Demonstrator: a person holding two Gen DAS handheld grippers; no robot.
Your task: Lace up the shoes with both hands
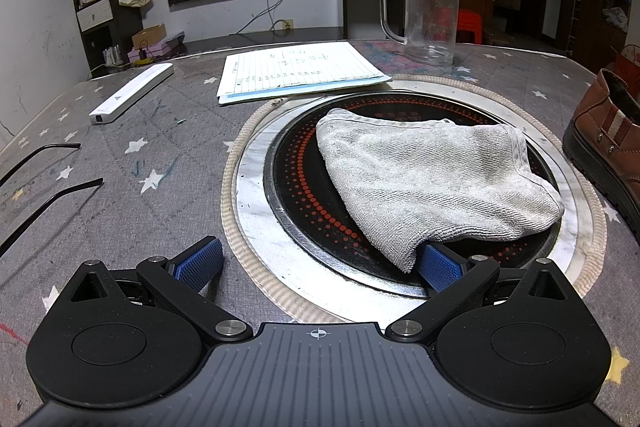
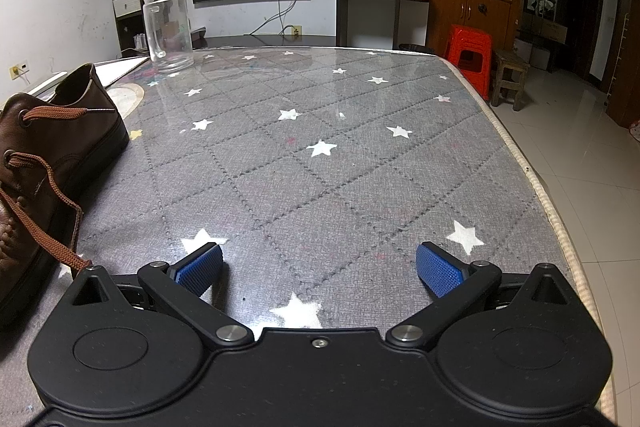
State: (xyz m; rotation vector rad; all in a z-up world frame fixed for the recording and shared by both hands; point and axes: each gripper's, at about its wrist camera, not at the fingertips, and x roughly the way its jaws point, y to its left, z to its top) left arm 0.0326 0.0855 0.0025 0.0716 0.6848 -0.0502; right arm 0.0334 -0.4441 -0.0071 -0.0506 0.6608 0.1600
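On the grey star-patterned worktop (image 2: 320, 163), the brown leather shoe (image 2: 44, 163) stands between the two claws, at the right edge of the left wrist view and the left edge of the right one. Its brown lace (image 2: 48, 211) is threaded through the upper eyelets, with one loose end trailing down toward the worktop just beside the right claw's body.

Both claws are spread wide and hold nothing: the left claw (image 1: 320, 263) hovers low over the round black hob plate (image 1: 296, 187), its right pad tucked under the edge of a grey cloth (image 1: 432, 179), and the right claw (image 2: 320, 267) hangs over bare worktop. The step in hand looks like the reach for the lace ends, so each claw should turn inward toward the shoe. The right would do best to pinch the trailing end near its tip, and the left needs to lift clear of the cloth first, or it may drag it along.

Farther back, the clear plastic mug (image 1: 430, 15) with a handle stands upright, lidless and apparently empty.
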